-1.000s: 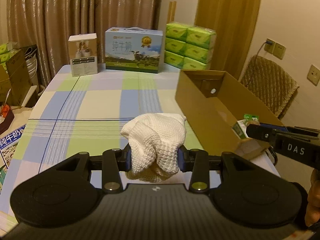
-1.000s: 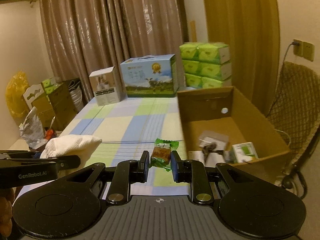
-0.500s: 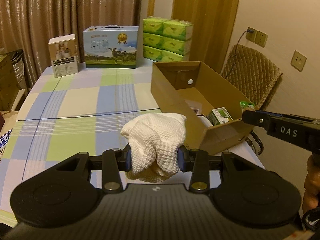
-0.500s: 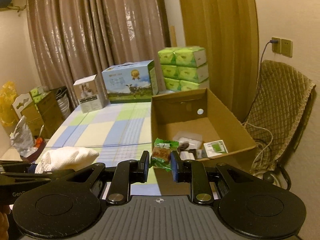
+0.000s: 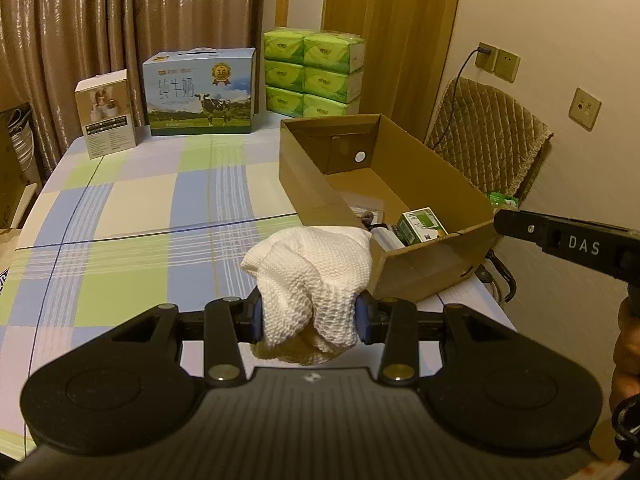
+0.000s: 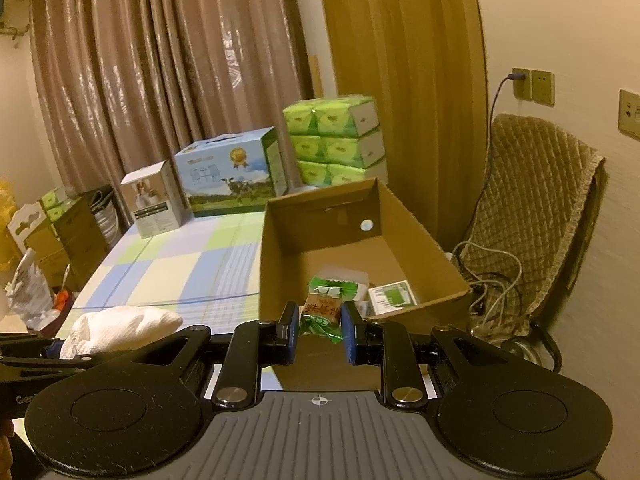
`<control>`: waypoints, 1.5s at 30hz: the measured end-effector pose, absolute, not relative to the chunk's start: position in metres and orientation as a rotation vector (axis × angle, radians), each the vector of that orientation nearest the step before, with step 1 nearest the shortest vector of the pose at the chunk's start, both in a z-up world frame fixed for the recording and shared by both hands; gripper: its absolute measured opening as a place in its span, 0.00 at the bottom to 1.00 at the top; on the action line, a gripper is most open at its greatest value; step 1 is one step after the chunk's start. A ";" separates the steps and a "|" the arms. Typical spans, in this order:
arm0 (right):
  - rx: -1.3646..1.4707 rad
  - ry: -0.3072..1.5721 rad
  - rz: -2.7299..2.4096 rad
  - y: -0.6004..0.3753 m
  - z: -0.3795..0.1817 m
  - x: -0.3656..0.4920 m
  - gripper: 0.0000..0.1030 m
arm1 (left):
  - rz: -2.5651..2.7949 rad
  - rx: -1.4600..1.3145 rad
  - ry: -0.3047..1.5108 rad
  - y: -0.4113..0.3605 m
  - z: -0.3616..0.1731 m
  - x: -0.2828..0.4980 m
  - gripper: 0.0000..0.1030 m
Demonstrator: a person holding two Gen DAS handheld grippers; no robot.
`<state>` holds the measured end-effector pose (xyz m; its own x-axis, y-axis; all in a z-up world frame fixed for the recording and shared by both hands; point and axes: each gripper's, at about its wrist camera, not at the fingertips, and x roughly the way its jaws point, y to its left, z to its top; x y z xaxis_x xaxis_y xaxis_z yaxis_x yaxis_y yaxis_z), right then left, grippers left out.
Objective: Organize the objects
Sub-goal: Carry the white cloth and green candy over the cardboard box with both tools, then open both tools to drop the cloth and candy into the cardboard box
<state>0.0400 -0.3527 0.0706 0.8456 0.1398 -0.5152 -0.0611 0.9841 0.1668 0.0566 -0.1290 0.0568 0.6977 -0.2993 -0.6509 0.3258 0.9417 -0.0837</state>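
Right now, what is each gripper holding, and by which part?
Left gripper clamps the bunched white cloth around its lower folds. Right gripper pinches the green snack packet across its middle.

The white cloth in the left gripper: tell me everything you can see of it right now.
The white cloth is a soft, waffle-textured knit, bunched into a crumpled lump with folds drooping below the fingers. The left gripper is shut on it, blue pads pressing its two sides, holding it clear above the checked tablecloth. In the left wrist view it overlaps the near corner of the cardboard box; whether they touch I cannot tell. The right wrist view shows it lying sideways.
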 end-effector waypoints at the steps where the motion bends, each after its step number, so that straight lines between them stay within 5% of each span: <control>1: 0.147 0.553 0.102 -0.355 0.071 0.040 0.19 | -0.352 0.040 0.717 -0.131 0.057 0.057 0.35; 45: 0.095 0.577 0.047 -0.426 0.079 0.140 0.19 | -0.500 0.078 0.737 -0.250 0.058 0.179 0.39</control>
<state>0.1400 -0.4258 0.0788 0.8370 0.0711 -0.5425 -0.0180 0.9946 0.1026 0.1788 -0.2501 0.0581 0.6293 -0.4089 -0.6609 0.4624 0.8805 -0.1045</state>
